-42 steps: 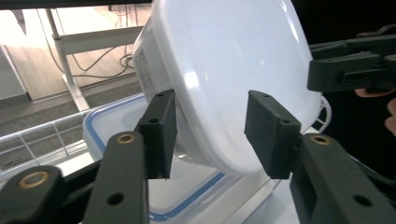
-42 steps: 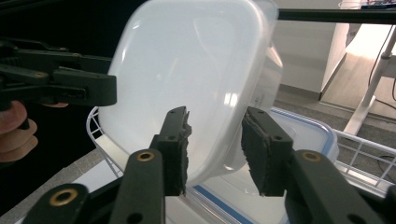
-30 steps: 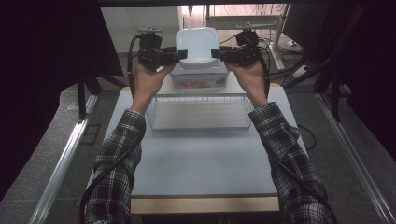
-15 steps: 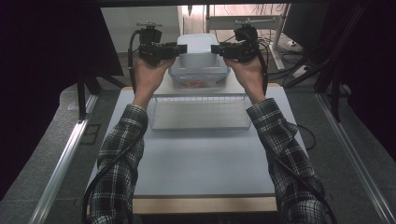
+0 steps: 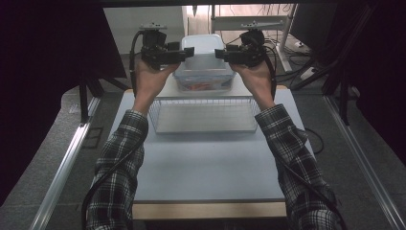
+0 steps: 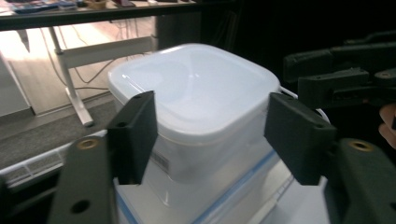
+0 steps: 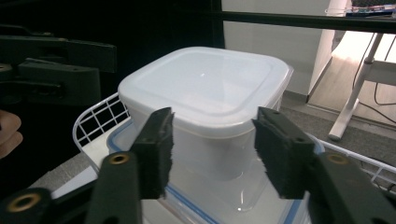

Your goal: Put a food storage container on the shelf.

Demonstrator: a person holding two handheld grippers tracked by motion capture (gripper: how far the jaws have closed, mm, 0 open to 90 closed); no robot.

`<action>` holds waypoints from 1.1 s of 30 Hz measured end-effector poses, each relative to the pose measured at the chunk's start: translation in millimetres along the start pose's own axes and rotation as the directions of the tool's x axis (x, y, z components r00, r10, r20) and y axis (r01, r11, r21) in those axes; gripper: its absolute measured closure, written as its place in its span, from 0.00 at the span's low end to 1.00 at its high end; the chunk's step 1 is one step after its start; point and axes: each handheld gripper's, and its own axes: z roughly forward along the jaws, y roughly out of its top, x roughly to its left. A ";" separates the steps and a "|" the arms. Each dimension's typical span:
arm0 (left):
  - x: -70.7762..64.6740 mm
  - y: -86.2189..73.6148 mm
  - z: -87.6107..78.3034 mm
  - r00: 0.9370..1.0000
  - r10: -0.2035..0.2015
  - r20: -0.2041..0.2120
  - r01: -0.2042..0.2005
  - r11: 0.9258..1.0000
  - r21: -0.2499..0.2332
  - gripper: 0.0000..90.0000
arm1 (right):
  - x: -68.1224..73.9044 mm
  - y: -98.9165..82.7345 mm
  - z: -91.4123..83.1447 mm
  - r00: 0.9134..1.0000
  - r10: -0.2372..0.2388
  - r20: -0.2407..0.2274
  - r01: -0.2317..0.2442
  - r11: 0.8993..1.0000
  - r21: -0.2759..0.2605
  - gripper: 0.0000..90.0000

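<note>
Legible text: none. One small printed label (image 6: 160, 161) on the side wall of the white tub (image 6: 196, 93), below its lid; print too blurred to read.

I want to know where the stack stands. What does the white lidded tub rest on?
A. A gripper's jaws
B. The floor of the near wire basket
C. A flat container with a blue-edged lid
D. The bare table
C: in the right gripper view the white lidded tub sits on the blue-edged lid, with no jaw pressing it.
</note>
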 end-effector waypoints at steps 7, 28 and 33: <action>-6.0 -19.8 -2.3 0.999 0.049 0.016 -0.050 0.999 0.022 0.18 | 0.3 -15.3 -2.7 0.999 -0.042 -0.022 0.042 0.999 0.014 0.30; -31.2 -82.0 -18.7 0.987 0.122 0.106 -0.132 0.987 0.094 0.04 | 8.8 -73.1 -33.1 0.986 -0.064 -0.157 0.066 0.998 0.010 0.13; -37.3 -98.3 -20.9 0.984 0.139 0.113 -0.151 0.982 0.113 0.03 | 9.8 -85.3 -38.4 0.984 -0.056 -0.170 0.060 0.998 0.016 0.11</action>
